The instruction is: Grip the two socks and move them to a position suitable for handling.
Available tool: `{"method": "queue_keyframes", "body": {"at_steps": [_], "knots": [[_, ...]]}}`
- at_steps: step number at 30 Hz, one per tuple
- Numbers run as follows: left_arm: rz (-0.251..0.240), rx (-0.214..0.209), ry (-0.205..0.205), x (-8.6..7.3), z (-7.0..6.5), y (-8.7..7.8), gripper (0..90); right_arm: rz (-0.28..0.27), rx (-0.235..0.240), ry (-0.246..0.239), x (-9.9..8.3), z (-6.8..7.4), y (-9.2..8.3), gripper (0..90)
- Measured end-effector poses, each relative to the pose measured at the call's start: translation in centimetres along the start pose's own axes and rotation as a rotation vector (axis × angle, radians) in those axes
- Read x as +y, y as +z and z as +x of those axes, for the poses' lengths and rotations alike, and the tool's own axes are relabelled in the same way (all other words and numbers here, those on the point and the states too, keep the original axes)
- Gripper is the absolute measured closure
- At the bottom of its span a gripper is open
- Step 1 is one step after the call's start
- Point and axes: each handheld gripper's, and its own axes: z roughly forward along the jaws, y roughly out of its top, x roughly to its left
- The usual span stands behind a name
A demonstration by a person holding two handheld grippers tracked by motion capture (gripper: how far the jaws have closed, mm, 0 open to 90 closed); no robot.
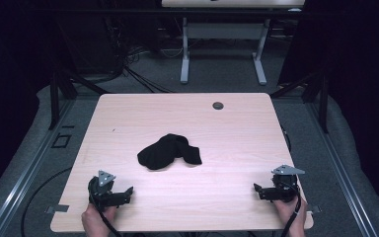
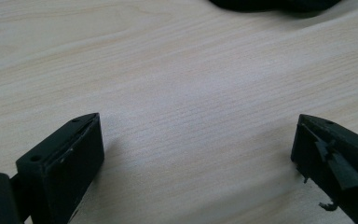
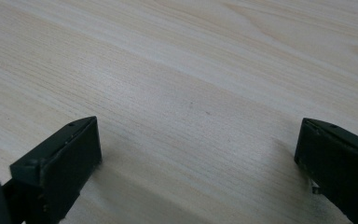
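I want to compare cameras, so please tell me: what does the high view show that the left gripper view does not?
The high view alone gives the whole black cloth crumpled mid-table, the right gripper, both hands and the grey floor. The left gripper view alone gives a close look at the open jaws, with worn, frayed padding on one finger. Both share the wooden table, the left gripper and the cloth, its edge at that view's top.
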Motion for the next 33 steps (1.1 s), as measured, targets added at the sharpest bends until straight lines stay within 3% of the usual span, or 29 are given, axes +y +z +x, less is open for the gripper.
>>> {"method": "queue_keyframes", "body": {"at_steps": [17,20,24,26,28,30,33], "knots": [[0.002,-0.005,0.003,0.1,0.1,0.1,2.3,0.000,0.001,-0.001,0.0,0.0,0.0,0.0],[0.009,-0.029,0.032,0.3,0.4,0.3,1.6,0.006,0.008,-0.009,0.0,0.0,0.0,0.0],[0.029,-0.043,0.040,0.6,0.6,0.3,1.7,0.009,0.013,-0.016,0.1,0.0,0.0,0.0],[0.040,-0.062,0.047,0.8,0.6,0.4,0.1,0.008,0.013,-0.016,0.1,0.0,0.0,0.0],[0.047,-0.114,0.072,1.2,0.6,0.3,1.7,0.005,0.013,-0.016,0.0,0.0,0.0,0.0],[0.041,-0.125,0.103,1.7,0.2,0.1,8.0,0.008,0.017,-0.020,0.1,0.0,0.0,0.0],[0.045,-0.150,0.116,2.7,-0.2,-0.1,6.7,0.008,0.019,-0.022,0.1,0.1,0.0,0.0]]}}
